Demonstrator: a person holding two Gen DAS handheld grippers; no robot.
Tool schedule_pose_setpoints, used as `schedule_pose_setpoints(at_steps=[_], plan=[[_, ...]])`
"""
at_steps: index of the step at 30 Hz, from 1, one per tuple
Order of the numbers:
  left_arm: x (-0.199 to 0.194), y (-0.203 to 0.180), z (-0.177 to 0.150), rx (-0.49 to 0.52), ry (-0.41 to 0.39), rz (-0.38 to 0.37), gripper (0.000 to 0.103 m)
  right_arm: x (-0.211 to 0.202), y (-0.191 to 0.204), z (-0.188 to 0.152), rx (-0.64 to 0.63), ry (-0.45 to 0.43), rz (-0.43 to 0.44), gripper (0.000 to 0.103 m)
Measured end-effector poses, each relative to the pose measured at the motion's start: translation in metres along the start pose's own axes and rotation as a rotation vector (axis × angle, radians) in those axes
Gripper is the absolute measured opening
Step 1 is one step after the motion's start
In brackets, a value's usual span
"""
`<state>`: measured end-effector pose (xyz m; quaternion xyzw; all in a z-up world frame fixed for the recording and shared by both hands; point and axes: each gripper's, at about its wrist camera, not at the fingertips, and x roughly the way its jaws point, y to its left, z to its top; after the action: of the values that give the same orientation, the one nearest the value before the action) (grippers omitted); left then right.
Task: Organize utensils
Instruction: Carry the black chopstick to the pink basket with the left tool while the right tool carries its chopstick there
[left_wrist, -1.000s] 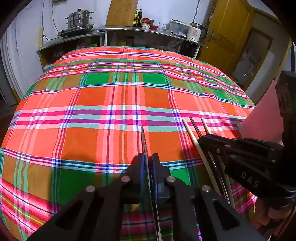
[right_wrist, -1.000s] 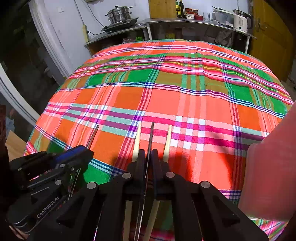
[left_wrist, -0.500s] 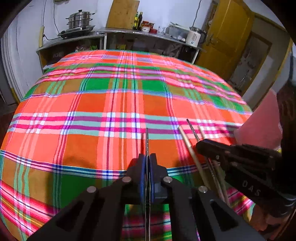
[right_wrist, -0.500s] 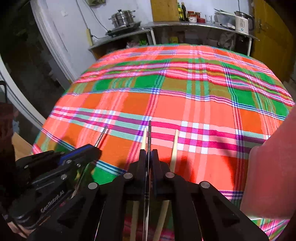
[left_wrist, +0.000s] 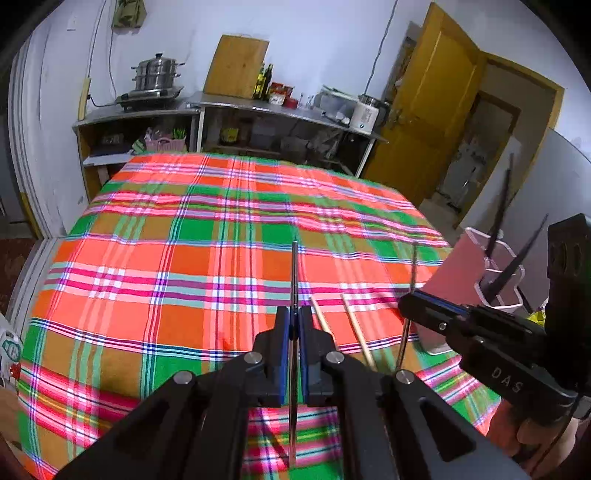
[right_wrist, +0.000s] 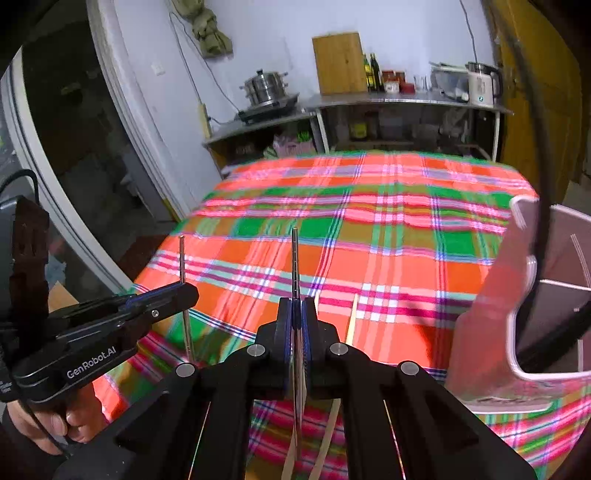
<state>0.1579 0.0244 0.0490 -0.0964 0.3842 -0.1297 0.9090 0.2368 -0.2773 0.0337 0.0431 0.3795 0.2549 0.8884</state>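
Note:
My left gripper (left_wrist: 294, 321) is shut on a thin metal chopstick (left_wrist: 294, 273) and holds it upright above the plaid tablecloth (left_wrist: 184, 266). My right gripper (right_wrist: 294, 306) is shut on a second metal chopstick (right_wrist: 294, 258), also lifted; it shows at the right of the left wrist view (left_wrist: 410, 314). Two wooden chopsticks (left_wrist: 354, 325) lie on the cloth between the grippers. A pink translucent utensil holder (right_wrist: 524, 295) stands at the right with dark utensils (left_wrist: 498, 221) in it.
The table's left edge (right_wrist: 155, 266) drops to the floor. Behind the table stand steel shelves (left_wrist: 258, 110) with a steamer pot (left_wrist: 157, 74), bottles and a kettle. A yellow door (left_wrist: 424, 129) is at the back right.
Both grippers have lifted off the cloth with their metal chopsticks and tilted upward. The pink holder has come into fuller view at the right.

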Motion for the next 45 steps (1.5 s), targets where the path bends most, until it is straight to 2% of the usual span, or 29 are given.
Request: schedule_pose_setpoints(at_steps=[10, 19, 30, 36, 45], plan=[[-0.036, -0.023, 0.003, 0.032, -0.042, -0.051, 0.006, -0.053, -0.002, -0.002, 0.011, -0.091, 0.010, 0.005], [-0.048, -0.047, 0.001, 0.054, -0.036, -0.092, 0.006, -0.093, -0.017, -0.010, 0.035, -0.151, -0.010, 0.005], [-0.047, -0.109, -0.001, 0.132, 0.001, -0.191, 0.005, -0.139, -0.053, -0.028, 0.104, -0.201, -0.063, 0.005], [-0.051, -0.146, 0.018, 0.177, -0.020, -0.250, 0.005, -0.166, -0.075, -0.025, 0.143, -0.249, -0.104, 0.005], [-0.058, -0.183, 0.063, 0.207, -0.099, -0.294, 0.005, -0.202, -0.090, 0.003, 0.134, -0.354, -0.150, 0.005]])
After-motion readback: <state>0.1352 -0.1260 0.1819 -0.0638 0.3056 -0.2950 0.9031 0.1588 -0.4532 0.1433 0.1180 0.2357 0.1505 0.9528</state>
